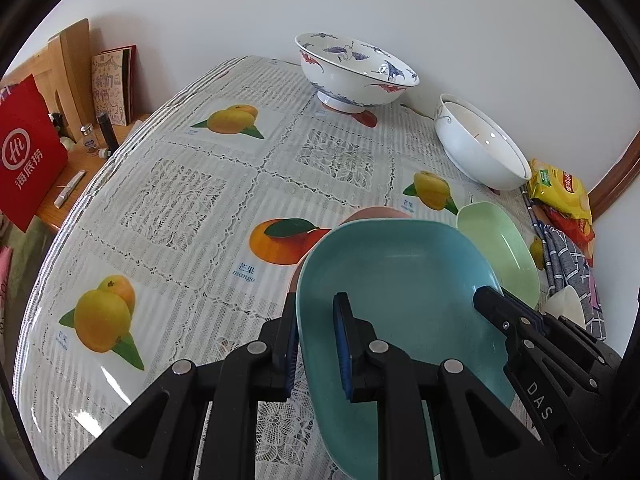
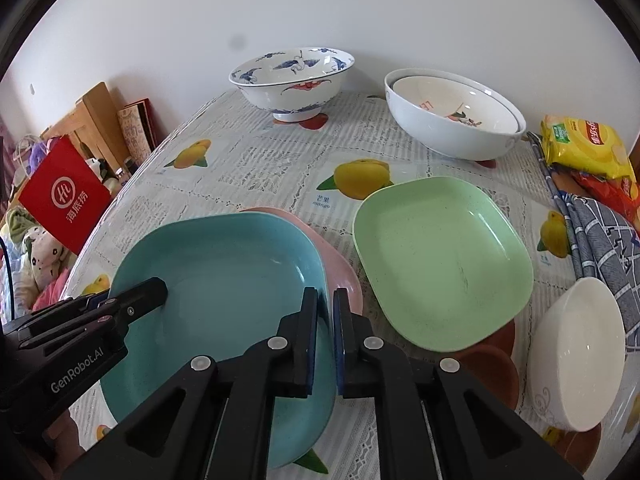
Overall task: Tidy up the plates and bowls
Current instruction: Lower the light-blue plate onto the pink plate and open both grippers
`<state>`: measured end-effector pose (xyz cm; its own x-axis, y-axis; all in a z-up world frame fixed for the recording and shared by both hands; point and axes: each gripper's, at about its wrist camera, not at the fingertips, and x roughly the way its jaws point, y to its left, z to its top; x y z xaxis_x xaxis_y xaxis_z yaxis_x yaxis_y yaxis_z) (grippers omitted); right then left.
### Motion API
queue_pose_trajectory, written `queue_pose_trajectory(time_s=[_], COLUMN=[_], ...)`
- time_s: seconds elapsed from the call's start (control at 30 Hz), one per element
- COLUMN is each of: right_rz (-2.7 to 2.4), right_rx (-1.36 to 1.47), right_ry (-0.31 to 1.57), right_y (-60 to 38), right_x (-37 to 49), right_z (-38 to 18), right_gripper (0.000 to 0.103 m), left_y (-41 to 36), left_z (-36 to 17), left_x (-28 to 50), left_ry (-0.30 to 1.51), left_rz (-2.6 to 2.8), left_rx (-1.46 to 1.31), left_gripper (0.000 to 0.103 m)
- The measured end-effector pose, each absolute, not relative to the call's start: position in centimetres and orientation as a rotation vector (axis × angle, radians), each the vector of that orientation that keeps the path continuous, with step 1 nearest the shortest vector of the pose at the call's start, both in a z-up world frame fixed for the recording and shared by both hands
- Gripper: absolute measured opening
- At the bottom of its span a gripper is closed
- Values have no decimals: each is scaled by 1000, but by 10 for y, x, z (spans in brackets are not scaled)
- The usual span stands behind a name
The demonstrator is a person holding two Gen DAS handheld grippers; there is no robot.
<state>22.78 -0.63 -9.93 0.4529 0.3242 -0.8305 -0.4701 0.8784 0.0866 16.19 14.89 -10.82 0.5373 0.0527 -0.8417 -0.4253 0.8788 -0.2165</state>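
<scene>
I have the blue plate (image 2: 216, 304) pinched from both sides: my left gripper (image 1: 318, 344) is clamped on its left rim, one finger under the edge and one inside the well, and my right gripper (image 2: 325, 344) is clamped on the right rim the same way. Both are closed tight on that plate, nothing else between the pads.

The blue plate sits over the pink plate (image 2: 340, 268), which peeks out from beneath it toward one and two o'clock in the right wrist view. So the stack is slightly off-centre: the pink one lies further from me and to the right. Whether the blue plate already rests on it or hangs just above, I cannot tell.

The green plate (image 2: 440, 260) lies flat on the table (image 2: 256, 168) at about two o'clock from my right gripper, just beside the pink plate, near but apart. My right hand is clearly nearer to it. I judge it is the next piece for this stack, after I let go of the blue plate.
</scene>
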Motion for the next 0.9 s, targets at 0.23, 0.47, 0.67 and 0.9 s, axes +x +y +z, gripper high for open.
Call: queue_pose_trajectory(time_s=[0.23,0.47,0.67,0.9], right_rz=[550,589,603,624], right_rx=[-186,-219,-251,-265], right_ry=[984,973,959,910], right_y=[4,13,20,18], right_x=[245,258,266,262], right_z=[-108,-115,-118,-106], right_gripper=[9,11,13,16], left_y=[154,155,155,154], left_z=[-117,-118,-119,-119], left_x=[167,171,172,169], left_ry=[978,970,967,981], left_rz=[321,330,323,295], left_rx=[-444,-428,-433,-451], left_gripper=[16,16,16,20])
